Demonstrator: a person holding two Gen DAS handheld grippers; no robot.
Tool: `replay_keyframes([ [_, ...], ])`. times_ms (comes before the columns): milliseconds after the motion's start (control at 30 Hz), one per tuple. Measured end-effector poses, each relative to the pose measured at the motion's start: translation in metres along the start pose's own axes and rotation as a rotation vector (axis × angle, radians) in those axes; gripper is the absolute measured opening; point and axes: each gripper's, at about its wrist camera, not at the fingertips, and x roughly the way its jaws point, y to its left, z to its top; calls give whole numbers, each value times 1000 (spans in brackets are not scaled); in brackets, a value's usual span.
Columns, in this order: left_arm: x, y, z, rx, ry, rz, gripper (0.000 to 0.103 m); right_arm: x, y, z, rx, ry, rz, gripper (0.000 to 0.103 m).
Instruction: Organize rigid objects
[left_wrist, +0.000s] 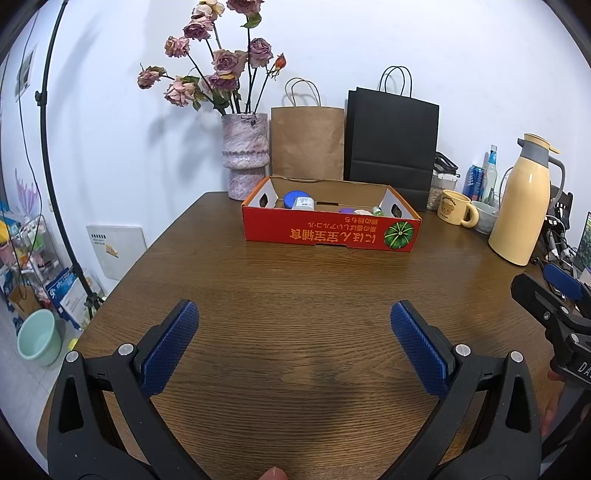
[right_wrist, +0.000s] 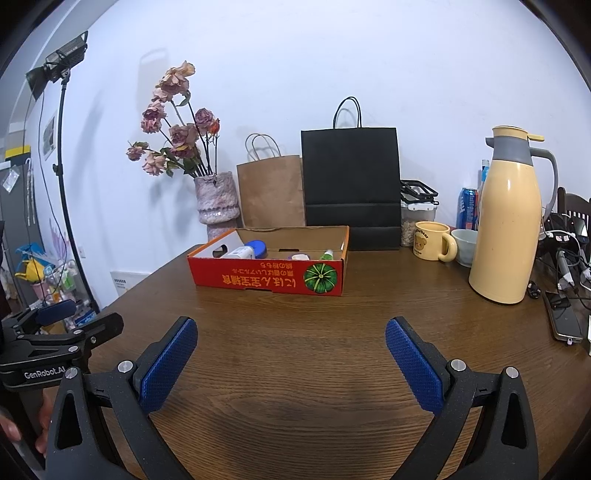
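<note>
Claws of both hand-held tools hung above the brown wood-grain counter (left_wrist: 295, 288), each spread wide with nothing between its blue textured pads. The left claw (left_wrist: 294, 343) filled the bottom of the left wrist view, and the right claw (right_wrist: 291, 356) filled the bottom of the right wrist view; each also showed at the side edge of the other's view, beside its neighbour.

Beyond bare wood, in the middle of both frames, sat the shallow red cardboard box with a green pumpkin picture (left_wrist: 330, 230), open at the top. Inside it lay the small rigid objects: a white bottle with a blue cap (left_wrist: 300, 201) toward its left end, and a few smaller pieces, one purple and one green, toward its right end, too small to tell apart. Nothing stood between either claw and the box.

Behind the box, against the white wall, a brown paper bag (left_wrist: 306, 142) and a black paper bag (left_wrist: 391, 142) stood upright, with a mottled pink vase of dried roses (left_wrist: 245, 155) at their left. At the right of the frame stood a tall cream thermos jug (left_wrist: 521, 206), a yellow bear mug (left_wrist: 454, 210), a pale bowl and a blue can. A black light stand (right_wrist: 62, 155) rose at upper left.
</note>
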Motion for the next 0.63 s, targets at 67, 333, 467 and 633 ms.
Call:
replay_keyframes([
  [67, 0, -1, 0, -1, 1, -1, 103, 0, 0, 0, 0, 0, 0, 103],
  [333, 0, -1, -1, 0, 4, -10, 103, 0, 0, 0, 0, 1, 1, 103],
  [467, 1, -1, -2, 8, 5, -9, 103, 1, 1, -1, -1, 3, 0, 103],
  [633, 2, -1, -1, 9, 5, -12, 103, 4, 2, -3, -5, 8, 1, 103],
])
